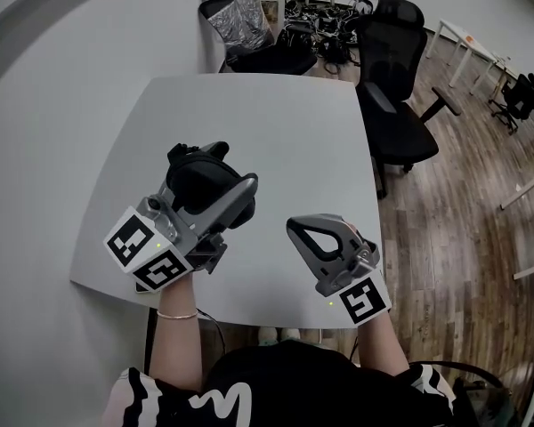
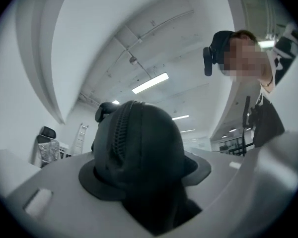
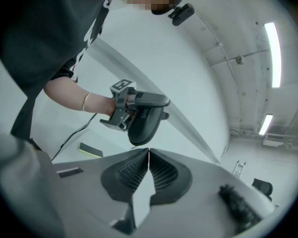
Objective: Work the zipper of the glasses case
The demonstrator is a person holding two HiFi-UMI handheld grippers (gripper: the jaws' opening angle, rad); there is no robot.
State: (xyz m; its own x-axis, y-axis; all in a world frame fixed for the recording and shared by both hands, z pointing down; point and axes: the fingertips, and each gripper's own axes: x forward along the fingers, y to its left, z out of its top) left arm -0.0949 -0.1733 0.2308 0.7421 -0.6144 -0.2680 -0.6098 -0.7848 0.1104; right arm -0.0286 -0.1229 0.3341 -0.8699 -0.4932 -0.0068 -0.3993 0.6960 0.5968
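Head view first: got the glasses case [image 1: 196, 172] clamped in the left gripper [image 1: 210, 183], held up clear of the white table [image 1: 276, 123], over its near-left part. Off to the right and well apart from it, the right gripper [image 1: 295, 228], tongs pressed together on nothing. Over to the left gripper view: staring straight at the dark rounded shell wedged between wide-spread jaws, zipper [image 2: 120, 133] teeth running up over the curve toward a small dark lump [image 2: 104, 111] at the top. Probably the pull tab, can't swear to it. Right gripper view: ribbed pads touching, empty, pointed across at the case in the other gripper. Handling-wise, guessing light and semi-stiff, fabric-covered so not slippery, unlikely to crush but likely to twist if grabbed loosely. Best to clamp the body across its wide sides and pinch only that tab with the free tongs. Then pull along the teeth rather than away from them.
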